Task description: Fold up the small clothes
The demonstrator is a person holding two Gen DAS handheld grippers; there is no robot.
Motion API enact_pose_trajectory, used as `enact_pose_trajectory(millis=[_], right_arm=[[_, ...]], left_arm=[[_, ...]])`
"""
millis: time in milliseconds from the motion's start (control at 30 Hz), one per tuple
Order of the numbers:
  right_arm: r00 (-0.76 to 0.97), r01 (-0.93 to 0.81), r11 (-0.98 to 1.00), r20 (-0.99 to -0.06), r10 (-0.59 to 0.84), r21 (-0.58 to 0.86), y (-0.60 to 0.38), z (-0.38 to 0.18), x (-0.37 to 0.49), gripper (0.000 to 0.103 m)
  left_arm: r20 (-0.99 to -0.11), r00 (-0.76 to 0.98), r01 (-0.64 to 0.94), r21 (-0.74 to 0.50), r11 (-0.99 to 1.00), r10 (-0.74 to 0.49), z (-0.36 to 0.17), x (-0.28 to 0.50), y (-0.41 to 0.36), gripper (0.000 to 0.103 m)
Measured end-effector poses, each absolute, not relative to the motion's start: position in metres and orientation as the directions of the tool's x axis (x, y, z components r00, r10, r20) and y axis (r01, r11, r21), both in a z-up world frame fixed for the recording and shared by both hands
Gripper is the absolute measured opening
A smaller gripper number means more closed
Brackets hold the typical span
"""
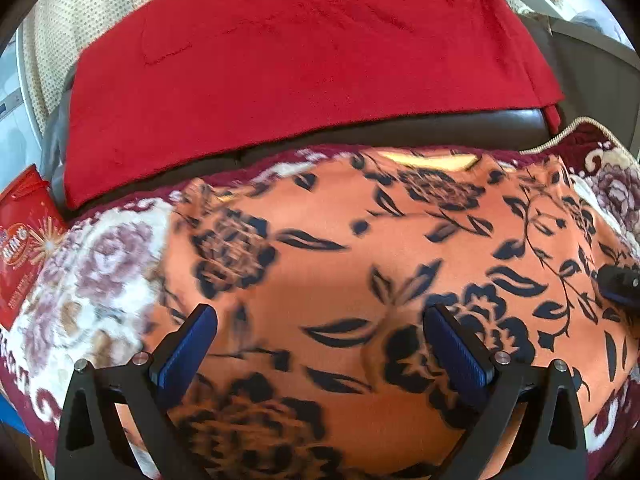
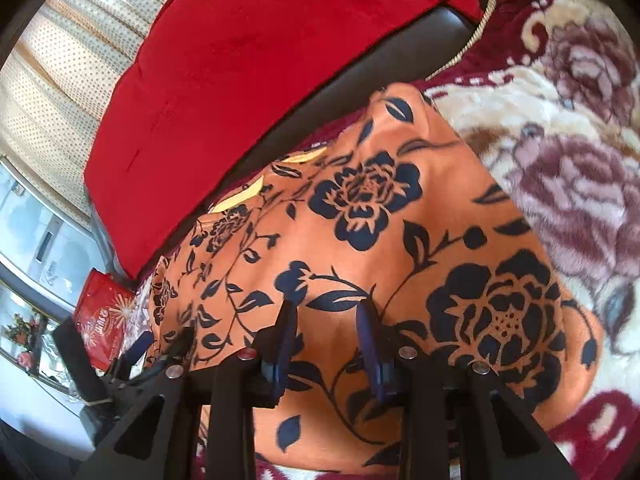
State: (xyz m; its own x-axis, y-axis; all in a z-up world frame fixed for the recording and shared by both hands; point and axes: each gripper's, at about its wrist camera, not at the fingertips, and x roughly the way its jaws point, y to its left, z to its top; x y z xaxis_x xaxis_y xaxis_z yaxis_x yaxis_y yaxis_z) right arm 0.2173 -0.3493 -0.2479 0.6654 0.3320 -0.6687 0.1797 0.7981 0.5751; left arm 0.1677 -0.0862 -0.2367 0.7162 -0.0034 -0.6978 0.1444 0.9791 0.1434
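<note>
An orange garment (image 1: 328, 264) with a dark blue flower print lies spread on a plush flowered blanket (image 1: 92, 280). My left gripper (image 1: 320, 320) hovers over the garment's middle, its blue pads far apart with nothing between them. My right gripper (image 2: 326, 316) rests low over the same garment (image 2: 360, 240), near its right part. Its jaws stand a narrow gap apart, and the flat cloth shows through that gap, with no fold pinched. Creases in the cloth run toward the right fingertip. One black fingertip (image 1: 618, 282) of the right gripper shows at the right edge of the left wrist view.
A red cloth (image 1: 304, 64) drapes over the dark leather sofa back (image 1: 400, 128) behind the garment. A red printed bag (image 1: 24, 236) stands at the left. Dotted cream curtains (image 2: 72, 80) hang behind. The blanket's corded edge (image 2: 476, 28) lies at the right.
</note>
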Motion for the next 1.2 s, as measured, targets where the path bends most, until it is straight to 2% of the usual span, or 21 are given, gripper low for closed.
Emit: enact_pose_trajectory(millis=[133,267,367,433,533,600,633,700,733,800,833,1000,1100,1200], right_arm=[[0.678,0.158,0.794,-0.649,0.345,0.587,-0.351,-0.249,0.215,0.035],[0.688,0.152,0.803,-0.645,0.333,0.577,-0.348,-0.249,0.212,0.035],[0.690,0.152,0.801,-0.642,0.334,0.579,-0.348,-0.250,0.212,0.035],[0.691,0.152,0.792,-0.636,0.343,0.592,-0.351,-0.250,0.212,0.035],[0.694,0.156,0.770,-0.624,0.360,0.618,-0.356,-0.249,0.209,0.034],[0.709,0.158,0.741,-0.597,0.375,0.653,-0.362,-0.245,0.201,0.035],[0.720,0.158,0.725,-0.580,0.381,0.671,-0.365,-0.243,0.196,0.038],[0.750,0.160,0.680,-0.536,0.388,0.715,-0.375,-0.239,0.181,0.069],[0.776,0.152,0.649,-0.497,0.389,0.745,-0.381,-0.238,0.170,0.073],[0.807,0.145,0.596,-0.443,0.391,0.790,-0.391,-0.238,0.150,0.073],[0.809,0.149,0.577,-0.435,0.396,0.803,-0.393,-0.239,0.144,0.073],[0.809,0.199,0.442,-0.401,0.429,0.875,-0.403,-0.260,0.117,0.073],[0.813,0.226,0.399,-0.398,0.425,0.889,-0.404,-0.269,0.108,0.073],[0.810,0.251,0.396,-0.416,0.413,0.883,-0.403,-0.271,0.105,0.073]], left_arm=[[-0.688,0.723,0.012,0.110,0.994,0.068,-0.220,0.180,-0.034,0.103],[-0.761,0.636,-0.148,0.045,0.988,0.130,-0.233,0.205,0.026,0.103],[-0.836,0.534,-0.160,0.045,0.986,0.125,-0.261,0.224,0.041,0.103],[-0.827,0.547,-0.151,0.050,0.987,0.125,-0.264,0.224,0.038,0.103],[-0.797,0.573,-0.130,0.141,0.981,0.190,-0.257,0.220,0.028,0.103],[-0.777,0.600,-0.157,0.120,0.980,0.191,-0.247,0.215,0.030,0.103],[-0.765,0.616,-0.165,0.108,0.980,0.188,-0.241,0.212,0.032,0.103],[-0.728,0.663,-0.167,0.080,0.983,0.172,-0.225,0.205,0.034,0.103],[-0.701,0.697,-0.155,0.060,0.986,0.153,-0.216,0.200,0.032,0.103],[-0.666,0.741,-0.104,0.014,0.995,0.087,-0.203,0.191,0.026,0.103],[-0.654,0.756,-0.049,-0.021,0.999,0.023,-0.199,0.185,0.019,0.103],[-0.652,0.745,0.126,-0.069,0.990,-0.140,-0.196,0.171,-0.021,0.103],[-0.674,0.711,0.224,-0.052,0.973,-0.200,-0.203,0.163,-0.050,0.103],[-0.694,0.692,0.296,0.021,0.955,-0.199,-0.212,0.158,-0.075,0.103]])
